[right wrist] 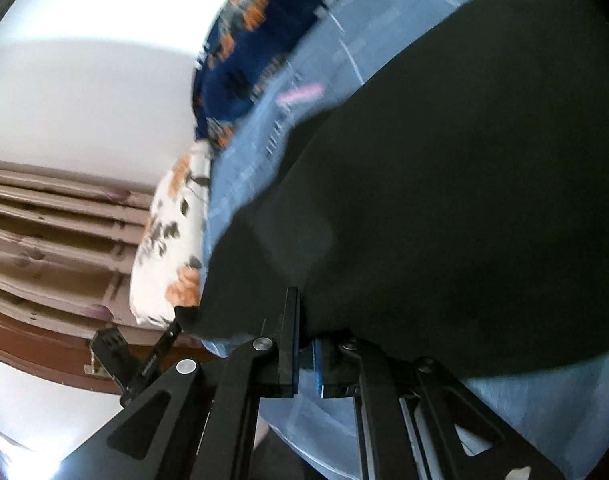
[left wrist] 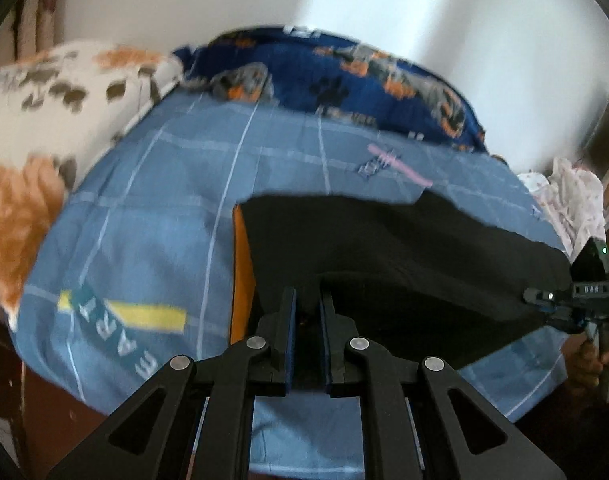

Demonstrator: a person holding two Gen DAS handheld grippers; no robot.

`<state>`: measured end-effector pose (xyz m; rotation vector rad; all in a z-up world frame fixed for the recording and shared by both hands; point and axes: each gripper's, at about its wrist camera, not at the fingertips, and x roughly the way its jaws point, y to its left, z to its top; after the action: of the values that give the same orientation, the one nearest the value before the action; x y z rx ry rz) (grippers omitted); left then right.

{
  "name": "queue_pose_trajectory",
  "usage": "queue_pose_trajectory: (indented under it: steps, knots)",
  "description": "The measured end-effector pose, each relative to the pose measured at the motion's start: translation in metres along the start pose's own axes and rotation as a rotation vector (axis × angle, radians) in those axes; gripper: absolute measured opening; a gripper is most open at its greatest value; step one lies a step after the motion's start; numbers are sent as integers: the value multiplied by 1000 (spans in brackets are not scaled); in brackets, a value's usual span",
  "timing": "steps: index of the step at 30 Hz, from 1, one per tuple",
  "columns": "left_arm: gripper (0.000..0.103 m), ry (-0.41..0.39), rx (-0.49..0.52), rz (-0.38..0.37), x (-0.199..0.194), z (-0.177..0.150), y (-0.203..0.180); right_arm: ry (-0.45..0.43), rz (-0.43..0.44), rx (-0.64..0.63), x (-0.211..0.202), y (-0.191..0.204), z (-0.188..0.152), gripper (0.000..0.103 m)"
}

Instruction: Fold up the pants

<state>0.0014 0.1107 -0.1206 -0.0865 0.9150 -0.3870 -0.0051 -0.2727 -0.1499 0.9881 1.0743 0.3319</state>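
The black pants (left wrist: pixel 384 248) with an orange side stripe (left wrist: pixel 240 264) lie on a blue checked bedsheet (left wrist: pixel 152 208). My left gripper (left wrist: pixel 307 300) is shut on the near edge of the pants and lifts it slightly. My right gripper (right wrist: pixel 304 320) is shut on another edge of the pants (right wrist: pixel 464 200), whose cloth drapes over its right finger. The right gripper also shows at the right edge of the left wrist view (left wrist: pixel 544 296), pinching the pants' corner. The left gripper's tip shows in the right wrist view (right wrist: pixel 176 320).
A dark blue patterned blanket (left wrist: pixel 364 76) lies along the back of the bed. A white and orange floral pillow (left wrist: pixel 56 120) sits at left. White clothing (left wrist: pixel 572 200) lies at the bed's right. A curtain (right wrist: pixel 44 232) hangs beyond.
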Motion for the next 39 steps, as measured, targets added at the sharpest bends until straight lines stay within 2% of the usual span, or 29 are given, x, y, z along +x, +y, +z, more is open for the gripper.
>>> queue_pose_trajectory:
  steps: [6,9,10,12,13,16,18,20,23,25,27,28,30,31,33,37,39]
  knots:
    - [12,4,1,28,3,-20,3,51,-28,42,16,-22,-14,7]
    - [19,21,13,75,6,-24,5,54,-31,30,17,-24,-13,7]
    - [23,25,10,83,5,-24,7,56,-29,35,19,-27,-13,7]
    - [49,26,-14,129,0,-23,13,62,-22,50,21,-32,-14,6]
    - [66,16,-28,184,-5,-21,15,64,-18,58,20,-34,-14,6]
    - [67,-93,-50,323,-34,-14,17,64,-18,57,20,-35,-14,6]
    - [67,-145,-54,353,-48,-8,13,65,-18,59,22,-35,-14,6]
    - [67,-158,-40,277,-53,1,1,67,-13,65,22,-37,-14,6]
    - [67,-111,10,165,-36,7,-33,66,-6,69,24,-38,-15,5]
    - [67,-45,26,80,-12,4,-51,65,3,77,24,-39,-15,5]
    - [66,40,47,33,16,-5,-71,67,23,89,24,-41,-16,5]
    - [62,91,59,21,33,-13,-78,70,33,95,24,-42,-15,5]
    - [57,137,74,19,51,-21,-84,78,50,111,21,-46,-14,8]
    - [57,154,79,29,60,-24,-85,81,58,116,18,-47,-13,9]
    - [57,150,86,44,67,-27,-84,57,74,126,2,-53,-7,19]
    - [57,142,97,51,69,-27,-85,-64,84,210,-58,-96,13,21]
    - [57,142,77,43,70,-26,-82,-170,86,298,-100,-132,23,21]
